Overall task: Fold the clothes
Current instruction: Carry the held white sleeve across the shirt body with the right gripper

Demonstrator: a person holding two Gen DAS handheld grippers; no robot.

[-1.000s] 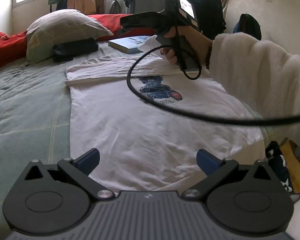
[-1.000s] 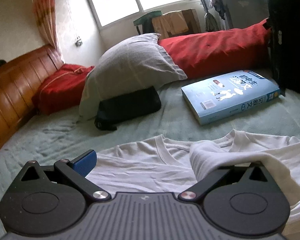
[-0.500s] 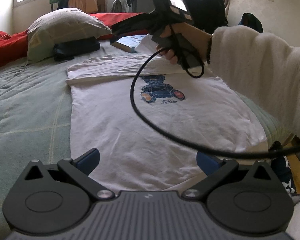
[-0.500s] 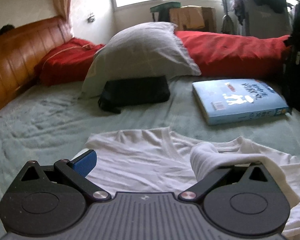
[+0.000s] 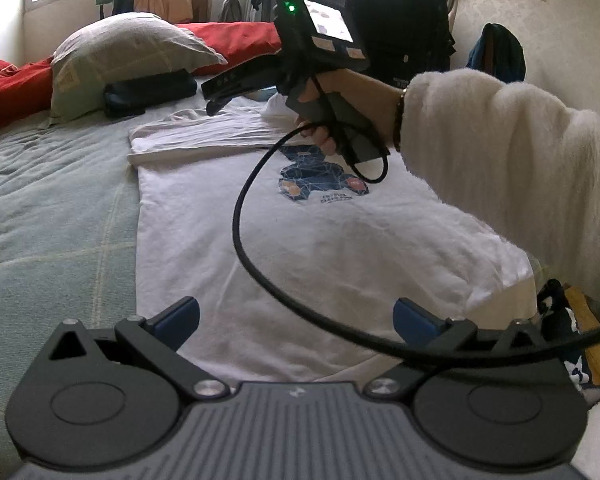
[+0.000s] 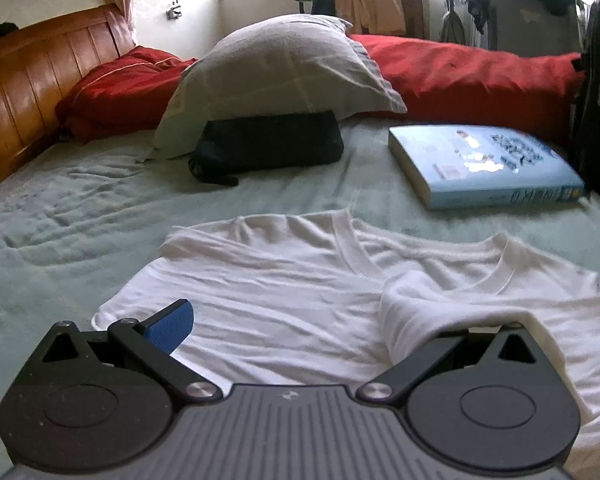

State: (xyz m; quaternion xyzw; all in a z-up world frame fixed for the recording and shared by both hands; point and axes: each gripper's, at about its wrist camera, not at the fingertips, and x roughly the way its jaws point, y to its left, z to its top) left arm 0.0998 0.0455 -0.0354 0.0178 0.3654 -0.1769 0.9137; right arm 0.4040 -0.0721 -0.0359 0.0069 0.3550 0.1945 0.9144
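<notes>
Left wrist view: 1 white cotton T-shirt with a blue printed graphic, spread flat on the pale green quilted bed cover, top part folded over into a band across the chest. Left gripper sits low over the hem, its 2 blue-padded fingers spread wide, nothing between them. Right gripper, black, pistol-grip body with a green LED lit, is held by the person's right hand above the collar area; fluffy white sleeve fills the right side. 1 black cable loops from that handle down across the shirt. From here I can't tell how far the right gripper is spread. Background: 1 grey-beige checked pillow, 1 dark flat fabric pouch under its edge, red bedding, 1 black backpack.

Right wrist view: shows what the left doesn't – ribbed neckline, wrinkled folded layer, and a bunched fold of T-shirt fabric draped over the right gripper's right finger, hiding its pad. Left blue textured pad visible, well apart from the other side, so the fingers are spread wide; cloth lies over one finger, not pinched. Also only here: 1 light blue thick paperback book lying flat beyond the shirt, 1 glossy orange-brown slatted wooden headboard at left. The graphic and the shirt's hem are out of this view.
</notes>
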